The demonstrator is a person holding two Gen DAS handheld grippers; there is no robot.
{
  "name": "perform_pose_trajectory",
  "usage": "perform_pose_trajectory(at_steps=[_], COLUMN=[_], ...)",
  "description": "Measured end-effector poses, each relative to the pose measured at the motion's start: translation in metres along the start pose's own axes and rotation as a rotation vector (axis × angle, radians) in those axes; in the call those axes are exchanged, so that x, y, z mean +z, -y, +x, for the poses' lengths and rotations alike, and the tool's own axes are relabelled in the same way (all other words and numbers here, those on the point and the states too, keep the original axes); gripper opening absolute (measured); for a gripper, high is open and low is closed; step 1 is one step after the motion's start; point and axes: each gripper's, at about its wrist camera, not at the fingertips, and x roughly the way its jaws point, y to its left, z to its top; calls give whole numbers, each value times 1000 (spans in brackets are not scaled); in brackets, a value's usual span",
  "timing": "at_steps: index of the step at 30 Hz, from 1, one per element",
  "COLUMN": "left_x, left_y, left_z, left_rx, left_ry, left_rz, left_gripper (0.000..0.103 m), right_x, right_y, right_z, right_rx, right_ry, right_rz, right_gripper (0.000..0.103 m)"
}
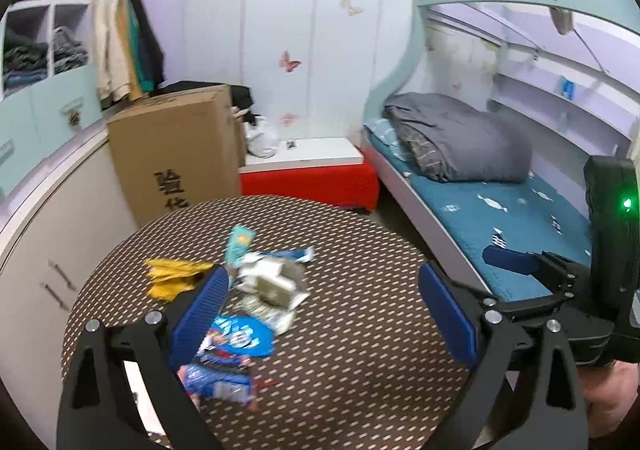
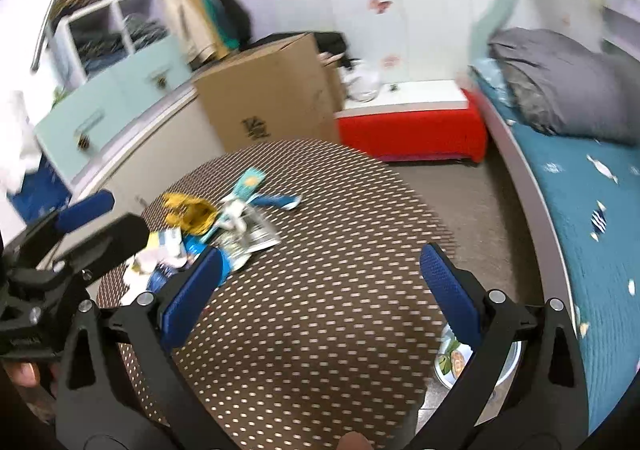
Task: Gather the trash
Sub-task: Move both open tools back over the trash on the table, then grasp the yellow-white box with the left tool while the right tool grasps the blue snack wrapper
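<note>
The trash is heaped on the round bench (image 1: 360, 350), left of its middle: a yellow wrapper (image 1: 172, 276), a blue wrapper (image 1: 240, 338), a crumpled carton (image 1: 272, 278) and a teal packet (image 1: 239, 244); it seems gathered there so that it can be picked piece by piece. The left gripper (image 1: 320, 314) is held spread wide and empty over the heap, probably for a first grasp; the right gripper (image 2: 320, 290) is also spread and empty, over bare bench. A bowl (image 2: 452, 362) on the floor is shown only by the right view; the bed (image 1: 500, 210) is seen more fully in the left view.
</note>
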Motion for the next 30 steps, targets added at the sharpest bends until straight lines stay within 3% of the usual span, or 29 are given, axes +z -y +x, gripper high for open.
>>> perform_pose_trajectory(at_steps=[11,20,24,28,29,30], left_x=[-37,-70,-76,-79,-79,-79], left_y=[-86,-141,-154,-157,-158,-158], left_z=[-28,-43,-40,-33,-31,-27], left_rx=[125,213,220,212,208,201], left_ry=[-3,-27,-46,-62,-64,-69], left_rz=[-109,-164,-171,-158,-152,-138], left_gripper=[94,94,94,94,94,94], right_x=[-9,-36,-46,-55,-56,-57], right_y=[-77,-139,-162,-181,-184,-186], right_z=[41,91,109,129,134,140], right_rx=[98,179,216,224,226,232], right_ry=[-76,-213,-254,-289,-294,-304], right_rz=[-190,-402,-488,-582,-590,-589], right_gripper=[97,96,87,86,83,71])
